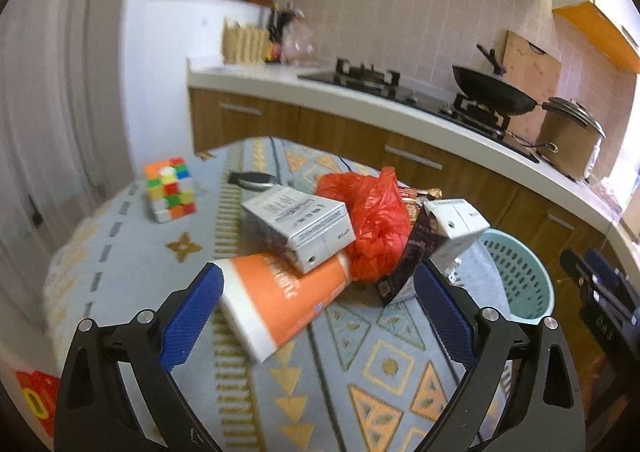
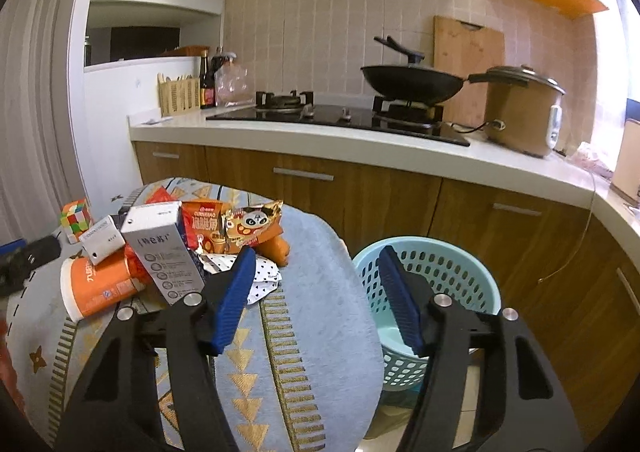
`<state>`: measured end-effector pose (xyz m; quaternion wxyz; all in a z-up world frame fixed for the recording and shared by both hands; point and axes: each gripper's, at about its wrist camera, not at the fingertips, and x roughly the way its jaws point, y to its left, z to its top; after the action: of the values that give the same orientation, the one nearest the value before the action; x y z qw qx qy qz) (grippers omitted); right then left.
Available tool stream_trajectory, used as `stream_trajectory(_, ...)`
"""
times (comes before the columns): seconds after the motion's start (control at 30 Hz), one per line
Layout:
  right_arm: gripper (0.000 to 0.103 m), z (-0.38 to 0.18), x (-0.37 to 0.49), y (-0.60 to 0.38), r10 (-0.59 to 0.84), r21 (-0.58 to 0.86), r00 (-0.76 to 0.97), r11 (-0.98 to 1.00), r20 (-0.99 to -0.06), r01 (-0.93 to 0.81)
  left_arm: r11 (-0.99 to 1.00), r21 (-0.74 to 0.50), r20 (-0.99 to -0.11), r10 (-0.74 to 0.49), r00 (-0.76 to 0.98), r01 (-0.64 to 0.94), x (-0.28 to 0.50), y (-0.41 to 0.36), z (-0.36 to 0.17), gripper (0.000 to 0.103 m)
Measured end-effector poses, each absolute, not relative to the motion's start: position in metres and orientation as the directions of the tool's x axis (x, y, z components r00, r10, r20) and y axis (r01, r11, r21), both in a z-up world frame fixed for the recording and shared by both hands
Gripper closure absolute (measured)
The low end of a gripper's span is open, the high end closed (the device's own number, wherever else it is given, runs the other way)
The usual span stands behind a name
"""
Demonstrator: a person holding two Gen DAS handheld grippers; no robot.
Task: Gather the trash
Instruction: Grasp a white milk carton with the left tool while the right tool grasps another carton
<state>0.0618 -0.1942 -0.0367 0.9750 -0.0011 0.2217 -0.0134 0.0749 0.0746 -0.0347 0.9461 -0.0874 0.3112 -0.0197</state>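
L gripper (image 1: 318,288): jaws wide apart, empty, orange cup (image 1: 286,302) between. R gripper (image 2: 316,300): jaws apart, empty. Trash pile near table (image 2: 320,332) far edge: 2 cartons, 1 cup, 1 red bag (image 1: 372,226). Basket (image 2: 448,284) beside table: 1.

Orange snack bag (image 2: 204,230) at the pile's 12 o'clock with white Chinese characters under small lettering too fine to read, panda face on the wrapper (image 2: 252,228) at its 3 o'clock, print on cartons (image 1: 300,226) and orange cup (image 1: 284,300) blurred, unreadable

Patterned table (image 1: 120,252) bears puzzle cube (image 1: 171,193), orange cup (image 1: 284,300), seemingly wrappers (image 2: 240,232)
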Motion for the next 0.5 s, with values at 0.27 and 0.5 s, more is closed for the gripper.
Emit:
stream_trajectory(0.27,0.043,-0.046,0.079,-0.201,-0.043,-0.001,0.883,0.999,-0.468,0.047,0.975,-0.212,-0.691,-0.101,0.715,-0.067,0.154,0.078,-0.059,0.017)
stream_trajectory(0.5,0.043,-0.049,0.089,-0.205,-0.070,0.001,0.875,0.997,-0.479,0.080,0.947,-0.311,-0.727,-0.183,0.662,-0.080,0.167,0.105,-0.074,0.031)
